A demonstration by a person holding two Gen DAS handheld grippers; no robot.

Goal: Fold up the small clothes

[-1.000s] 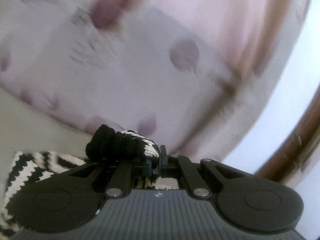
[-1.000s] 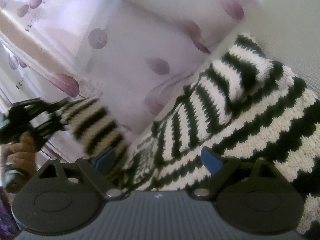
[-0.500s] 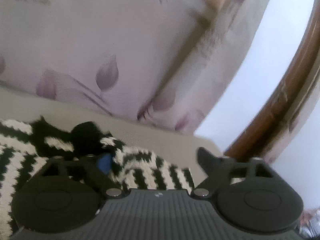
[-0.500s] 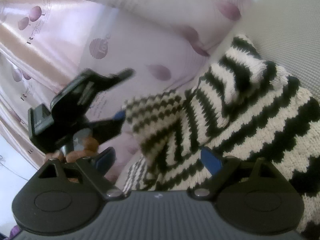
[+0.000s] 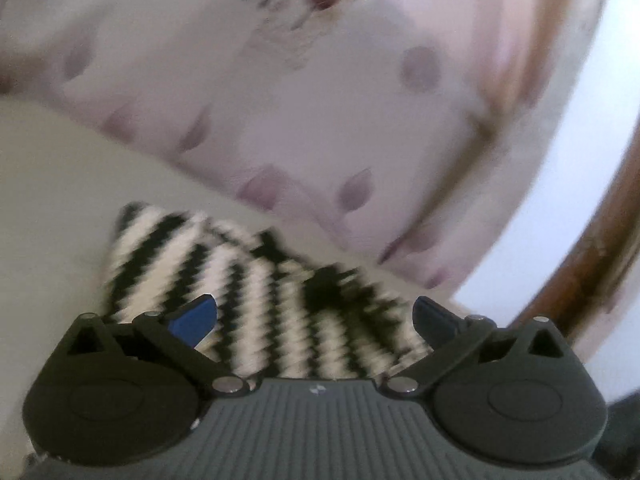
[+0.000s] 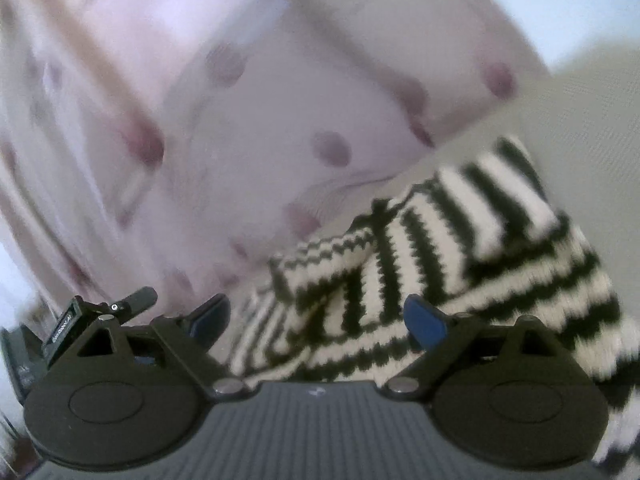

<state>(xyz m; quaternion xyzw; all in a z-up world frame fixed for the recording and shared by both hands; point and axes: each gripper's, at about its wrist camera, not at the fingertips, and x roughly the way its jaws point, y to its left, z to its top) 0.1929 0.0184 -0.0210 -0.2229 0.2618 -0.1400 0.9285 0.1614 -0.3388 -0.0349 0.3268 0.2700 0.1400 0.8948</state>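
The black-and-cream zigzag-striped knitted garment (image 6: 460,264), lying part-folded on the pale grey cushion (image 6: 592,104) under both spread, empty grippers (image 5: 314,314) (image 6: 316,316), is judged soft, light, best pinched at an edge; the left jaws have just been opening with nothing clamped.

The left gripper (image 5: 314,314) is now standing wide open, having just released the black-and-white striped knitted garment's (image 5: 256,292) sleeve, which is lying folded across the garment's body.
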